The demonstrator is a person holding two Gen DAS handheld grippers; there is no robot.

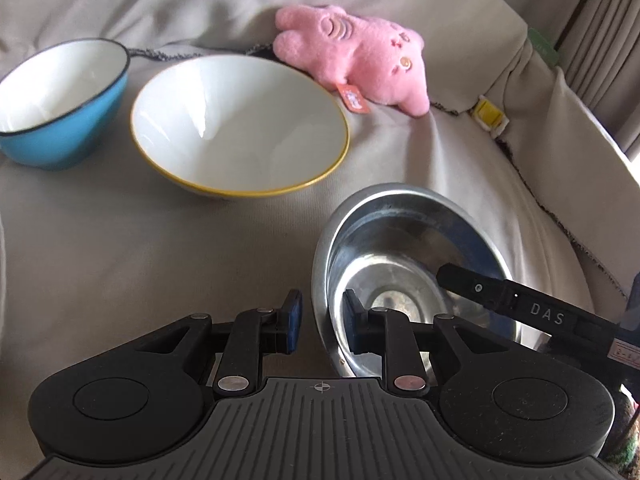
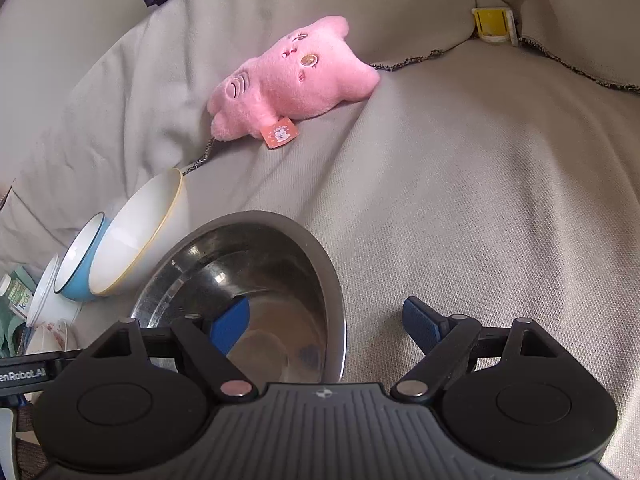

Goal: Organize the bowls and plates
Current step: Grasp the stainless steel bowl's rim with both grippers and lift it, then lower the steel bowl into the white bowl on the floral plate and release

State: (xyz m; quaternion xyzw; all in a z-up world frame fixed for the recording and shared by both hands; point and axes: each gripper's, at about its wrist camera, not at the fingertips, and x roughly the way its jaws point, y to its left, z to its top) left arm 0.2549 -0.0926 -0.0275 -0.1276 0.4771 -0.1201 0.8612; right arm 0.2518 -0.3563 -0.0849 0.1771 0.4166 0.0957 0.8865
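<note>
A steel bowl [image 1: 400, 248] sits on the beige cloth. My left gripper [image 1: 320, 322] is open, its jaws astride the bowl's left rim, one pad inside and one outside. My right gripper [image 2: 326, 326] is open wide astride the same steel bowl's [image 2: 248, 264] right rim, its left pad inside the bowl. A white bowl with a yellow rim [image 1: 236, 128] stands behind, and a blue bowl [image 1: 60, 104] to its left. Both show in the right wrist view, the white bowl [image 2: 136, 236] beside the blue bowl [image 2: 80, 264].
A pink plush toy [image 1: 352, 56] lies behind the bowls by the cushion fold; it also shows in the right wrist view [image 2: 288, 80]. A small yellow box [image 1: 490, 114] sits in the corner. A white dish [image 2: 46, 292] stands left of the blue bowl.
</note>
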